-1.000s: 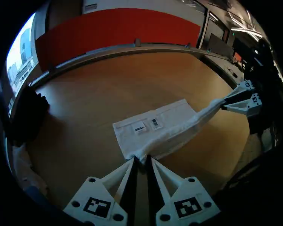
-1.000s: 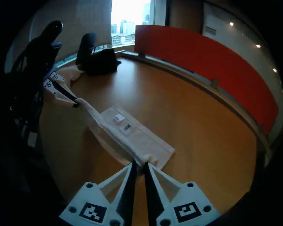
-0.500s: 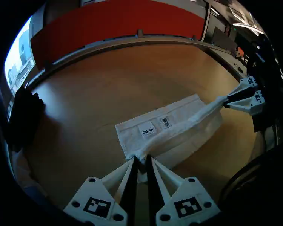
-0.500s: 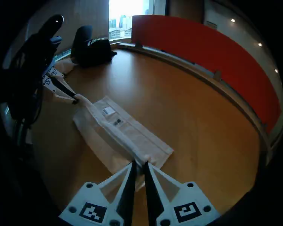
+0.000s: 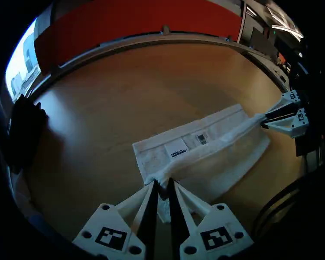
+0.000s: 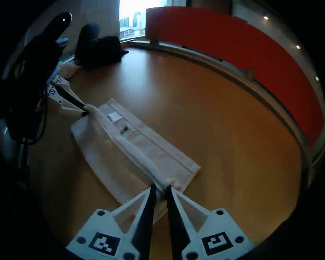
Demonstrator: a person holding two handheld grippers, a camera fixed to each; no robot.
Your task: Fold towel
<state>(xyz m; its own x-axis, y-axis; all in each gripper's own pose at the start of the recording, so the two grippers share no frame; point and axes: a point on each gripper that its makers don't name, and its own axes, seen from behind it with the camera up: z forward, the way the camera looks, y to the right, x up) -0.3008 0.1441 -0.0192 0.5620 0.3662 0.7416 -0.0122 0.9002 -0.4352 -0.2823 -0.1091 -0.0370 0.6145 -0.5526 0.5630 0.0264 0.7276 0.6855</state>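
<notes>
A white towel point(image 5: 206, 149) with small labels lies lengthwise on the wooden table point(image 5: 119, 99), its near long edge lifted between the two grippers. My left gripper point(image 5: 161, 190) is shut on one corner of that edge at the bottom of the left gripper view. The right gripper point(image 5: 263, 121) pinches the other corner at the right of that view. In the right gripper view, my right gripper point(image 6: 159, 190) is shut on the towel point(image 6: 132, 147), and the left gripper point(image 6: 83, 111) holds the far corner, with a dark sleeve behind it.
A red partition point(image 5: 132, 21) runs along the far side of the table. A dark bag point(image 6: 99, 47) and a pale cloth point(image 6: 69, 69) sit at the table's window end. The table edge is close below the towel.
Both grippers have carried the lifted edge back toward the near side. More of the towel now lies spread flat on the table and the hanging fold has widened.
</notes>
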